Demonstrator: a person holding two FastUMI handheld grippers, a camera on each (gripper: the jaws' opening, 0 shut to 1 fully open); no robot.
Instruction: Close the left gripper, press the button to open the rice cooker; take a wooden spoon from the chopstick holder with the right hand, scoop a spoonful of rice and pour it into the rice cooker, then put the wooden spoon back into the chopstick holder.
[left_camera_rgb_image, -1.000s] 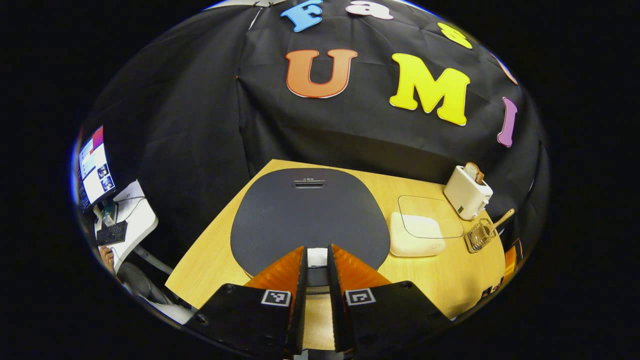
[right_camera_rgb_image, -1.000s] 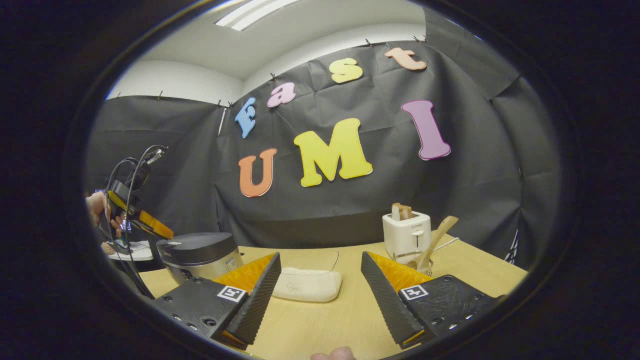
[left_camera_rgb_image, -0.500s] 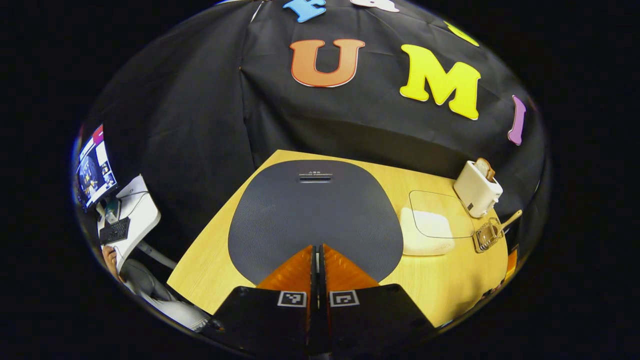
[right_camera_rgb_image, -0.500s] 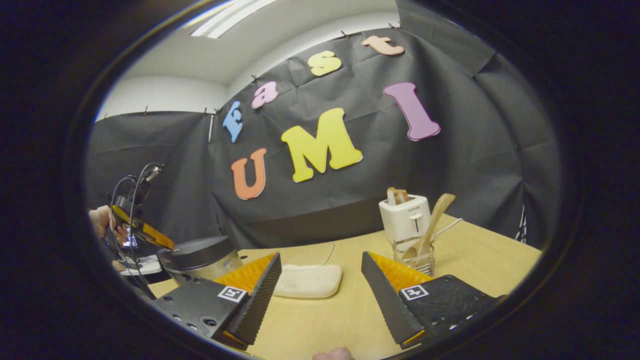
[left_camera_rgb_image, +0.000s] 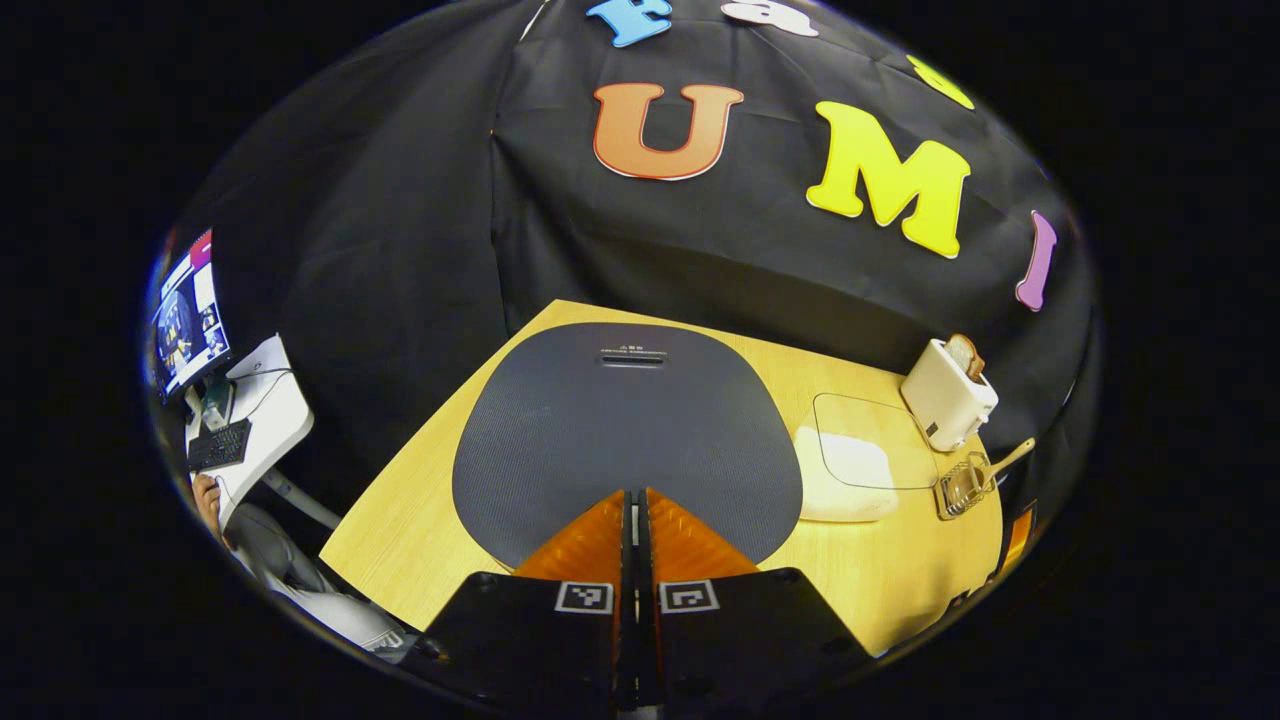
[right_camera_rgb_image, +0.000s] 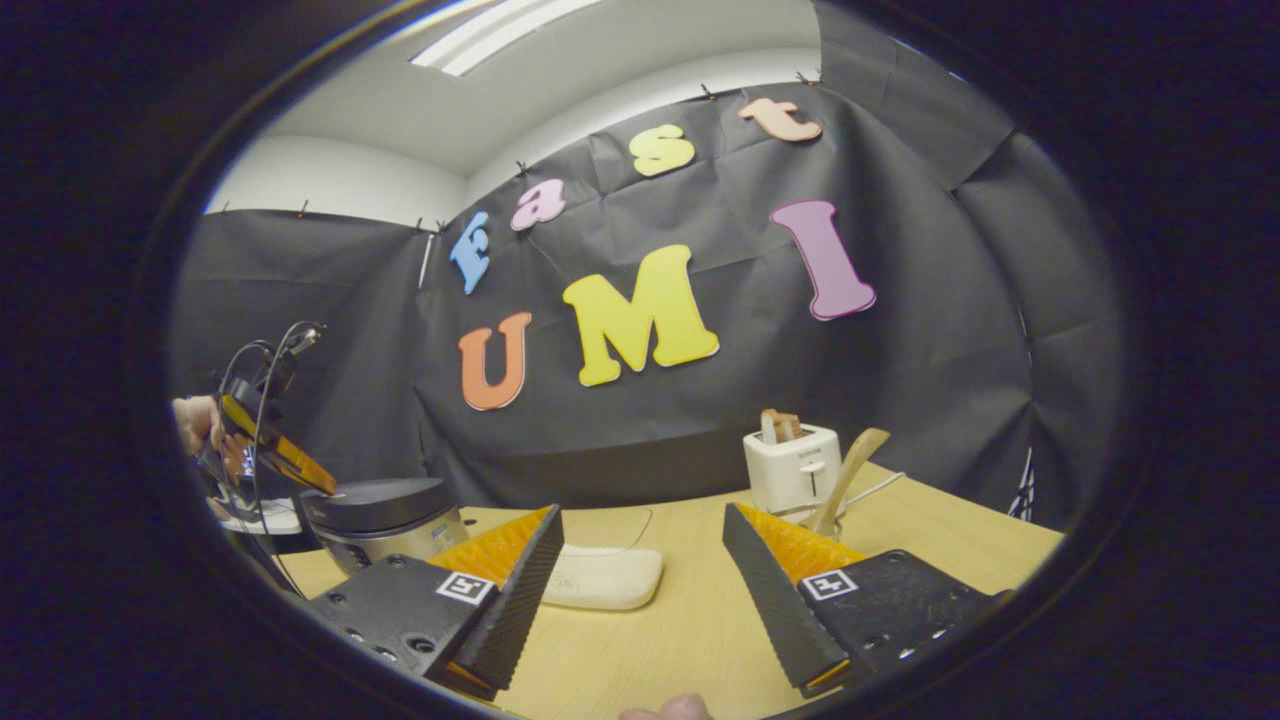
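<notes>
One rice cooker (left_camera_rgb_image: 625, 430), one wooden spoon (right_camera_rgb_image: 846, 467) (in holder), one toaster (right_camera_rgb_image: 792, 468)

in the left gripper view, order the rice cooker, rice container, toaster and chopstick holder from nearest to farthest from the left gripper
1. rice cooker, its lid directly under the shut left gripper.
2. rice container, to the right of the cooker.
3. chopstick holder and toaster, far right; too close to call.

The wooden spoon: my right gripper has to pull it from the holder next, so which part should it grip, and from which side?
Grip the bare handle of the wooden spoon where it leans out above the chopstick holder; its bowl sits down inside. The toaster stands close behind, so I would bring the open right gripper in from the front, table-centre side, fingers across the slanted handle.
</notes>
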